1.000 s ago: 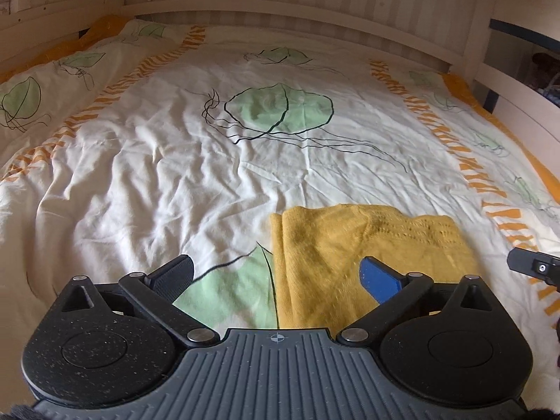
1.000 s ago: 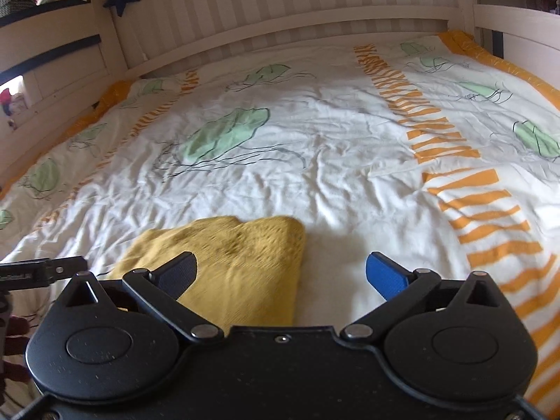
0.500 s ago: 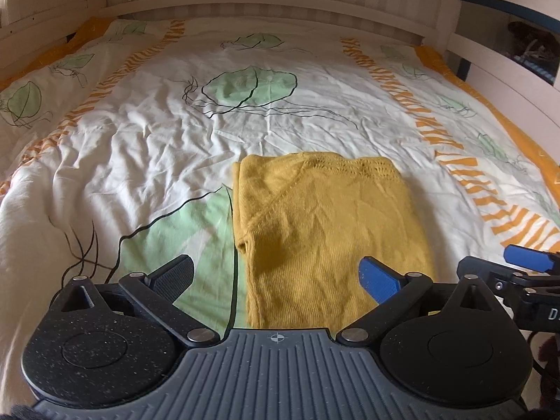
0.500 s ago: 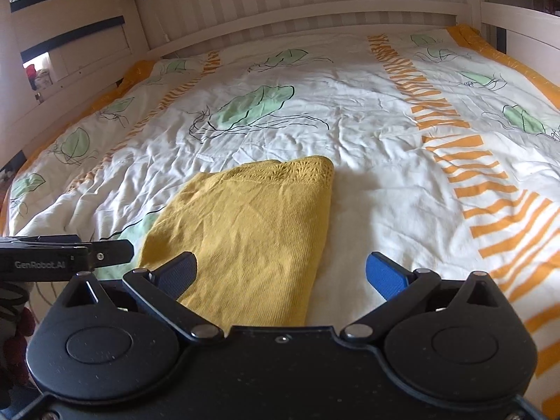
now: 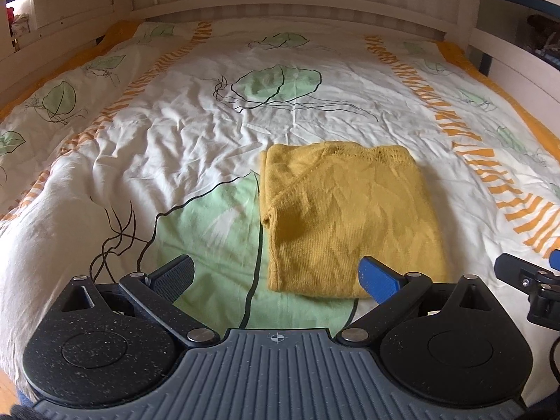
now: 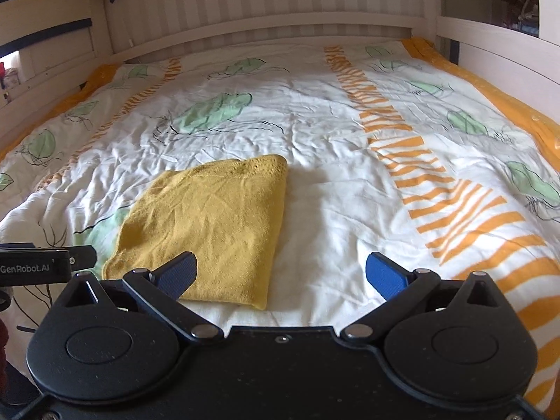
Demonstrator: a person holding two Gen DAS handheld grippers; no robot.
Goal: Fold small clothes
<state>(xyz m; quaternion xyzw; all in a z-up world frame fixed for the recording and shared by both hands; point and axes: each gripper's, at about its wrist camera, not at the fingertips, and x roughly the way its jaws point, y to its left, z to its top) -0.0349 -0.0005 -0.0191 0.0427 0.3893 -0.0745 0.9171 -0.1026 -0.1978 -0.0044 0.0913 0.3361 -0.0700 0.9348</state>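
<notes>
A mustard-yellow knitted garment [image 5: 346, 217] lies folded into a flat rectangle on the bed; it also shows in the right wrist view [image 6: 210, 224]. My left gripper [image 5: 276, 278] is open and empty, held just short of the garment's near edge, its right finger over the near right corner. My right gripper [image 6: 280, 274] is open and empty, at the garment's near right corner, its left finger over the cloth's near edge. Each gripper's tip shows at the edge of the other's view.
The bed is covered by a wrinkled white duvet [image 5: 175, 147] with green leaf prints and orange stripes [image 6: 451, 210]. White wooden bed rails [image 6: 266, 35] run along the far end and both sides.
Both grippers have pulled back and up from the garment, so that the whole folded piece now shows. The garment lies still; both grippers stayed open.
</notes>
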